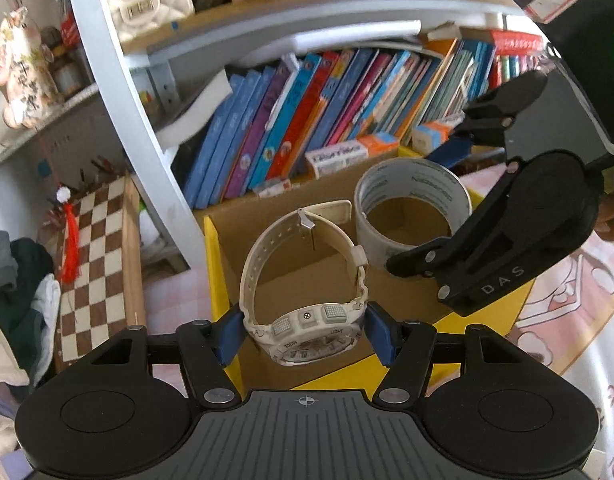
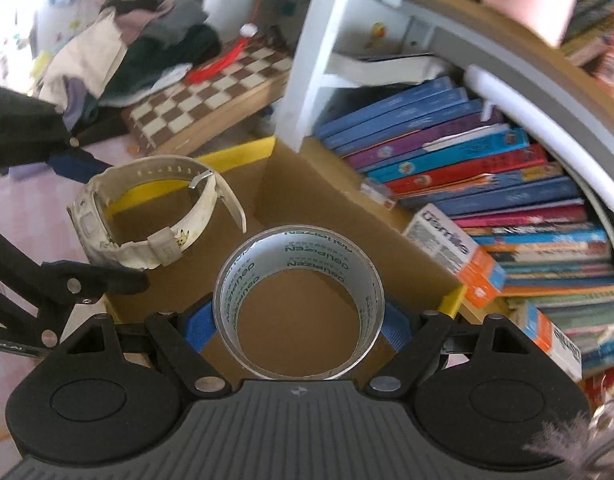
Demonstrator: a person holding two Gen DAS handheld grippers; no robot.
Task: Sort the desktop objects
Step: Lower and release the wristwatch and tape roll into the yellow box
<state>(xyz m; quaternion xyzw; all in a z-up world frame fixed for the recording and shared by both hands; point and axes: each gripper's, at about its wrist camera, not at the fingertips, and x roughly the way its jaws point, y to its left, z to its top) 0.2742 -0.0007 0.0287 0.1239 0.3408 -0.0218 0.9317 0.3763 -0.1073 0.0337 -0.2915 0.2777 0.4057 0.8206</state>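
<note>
Left wrist view
Surroundings: a row of books [image 1: 327, 120] is being seen leaning on the shelf at 12 o'clock, a chessboard [image 1: 95, 264] at 9 o'clock, a cream quilted bag [image 1: 147, 0] at 11 o'clock on the upper shelf.
Box: an open cardboard box [image 1: 299, 272] with yellow edges is being looked into, directly beyond the fingers.
Watch position: a white wristwatch [image 1: 307, 280] is being held over the box, its face at the pads and its strap loop rising toward 12 o'clock.
Left gripper [image 1: 307, 336]: the jaws are being kept partly spread, the blue pads being pressed on both sides of the watch case.
Neighbour: the right gripper [image 1: 419, 216] is being seen at 2 o'clock, carrying a tape roll [image 1: 411, 208] over the box.

Right wrist view
Surroundings: the books [image 2: 487, 184] are being seen at 2 o'clock, the chessboard [image 2: 211, 96] at 11 o'clock, a heap of clothes [image 2: 139, 48] beyond it.
Tape position: the tape roll [image 2: 299, 308] is being held above the box [image 2: 307, 200] floor, its hole facing the camera.
Right gripper [image 2: 299, 328]: the jaws are being kept wide, the pads being pressed on the roll's outer sides.
Neighbour: the wristwatch [image 2: 155, 216] is being held at 10 o'clock by the left gripper [image 2: 107, 220], just beside the roll, not touching it.
</note>
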